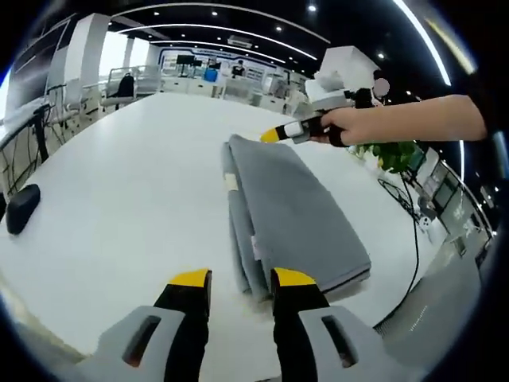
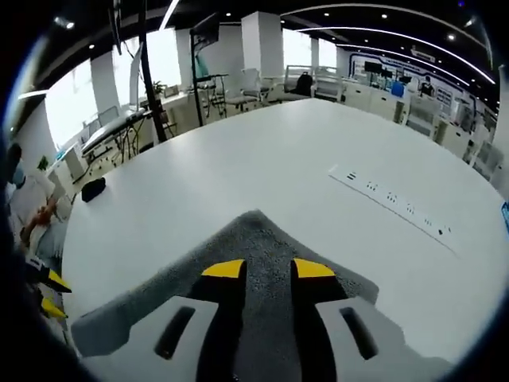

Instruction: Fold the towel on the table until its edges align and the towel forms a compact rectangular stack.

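- With the grey towel (image 1: 290,215) already lying as a long layered strip on the white tabletop (image 1: 127,199), best to treat the step in hand as one more fold end to end, or a squaring of the edges.
- Left claw (image 1: 242,280): yellow-tipped jaws apart, empty, hovering just short of the near end of the strip, one jaw over the towel's corner.
- Right claw (image 2: 269,270): jaws apart, nothing between them, poised over the far end of the towel (image 2: 262,239); seen in the left gripper view (image 1: 274,135) at that far end, held by a hand (image 1: 350,127).
- Worth gripping all layers at each end together, low and close to the edge, so none slips out.
- Better to lift only slightly, carry one end over the other, and lay it down edge on edge.
- Likely snag: loose inner layers showing along the left side, uneven at the near end.
- Cannot tell whether either claw touches the cloth.
- Layer count hard to make out; a pale tag partly tucked in the side.
- Near end of the towel cut off behind the jaws in the right gripper view.
- Small dark object (image 1: 22,208) at the tabletop edge, unidentifiable.
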Motion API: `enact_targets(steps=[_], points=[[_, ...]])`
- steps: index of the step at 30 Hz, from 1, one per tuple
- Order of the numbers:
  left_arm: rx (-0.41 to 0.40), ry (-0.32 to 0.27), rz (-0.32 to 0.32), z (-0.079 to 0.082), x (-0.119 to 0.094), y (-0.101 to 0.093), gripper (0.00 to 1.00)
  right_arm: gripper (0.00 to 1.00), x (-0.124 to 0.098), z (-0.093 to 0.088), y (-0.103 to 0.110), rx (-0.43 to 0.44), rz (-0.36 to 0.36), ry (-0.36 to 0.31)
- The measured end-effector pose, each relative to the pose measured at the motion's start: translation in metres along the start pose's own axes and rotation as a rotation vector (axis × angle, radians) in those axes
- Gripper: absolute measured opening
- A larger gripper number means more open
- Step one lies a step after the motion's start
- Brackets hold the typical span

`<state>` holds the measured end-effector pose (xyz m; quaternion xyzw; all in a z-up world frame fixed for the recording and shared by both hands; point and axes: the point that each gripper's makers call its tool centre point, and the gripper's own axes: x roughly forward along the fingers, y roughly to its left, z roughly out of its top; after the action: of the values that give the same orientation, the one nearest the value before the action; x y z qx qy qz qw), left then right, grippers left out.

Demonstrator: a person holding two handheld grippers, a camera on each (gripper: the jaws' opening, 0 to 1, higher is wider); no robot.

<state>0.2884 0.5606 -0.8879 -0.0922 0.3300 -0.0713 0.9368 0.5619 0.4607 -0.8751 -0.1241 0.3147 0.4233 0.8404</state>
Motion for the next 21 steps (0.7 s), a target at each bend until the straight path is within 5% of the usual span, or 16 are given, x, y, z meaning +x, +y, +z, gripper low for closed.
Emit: enact_targets(steps=[7, 12, 21], points=[[0.037, 0.022, -0.011, 0.015, 0.013, 0.017, 0.33, 0.24, -0.018, -0.02, -0.01, 0.021, -0.017, 0.015], [0.079, 0.005, 0.015, 0.037, 0.03, 0.027, 0.53, 0.33, -0.032, -0.04, -0.014, 0.036, -0.034, 0.034], [0.165, 0.003, -0.053, 0.065, 0.061, 0.01, 0.55, 0.39, -0.057, -0.069, -0.024, 0.139, -0.071, 0.027]])
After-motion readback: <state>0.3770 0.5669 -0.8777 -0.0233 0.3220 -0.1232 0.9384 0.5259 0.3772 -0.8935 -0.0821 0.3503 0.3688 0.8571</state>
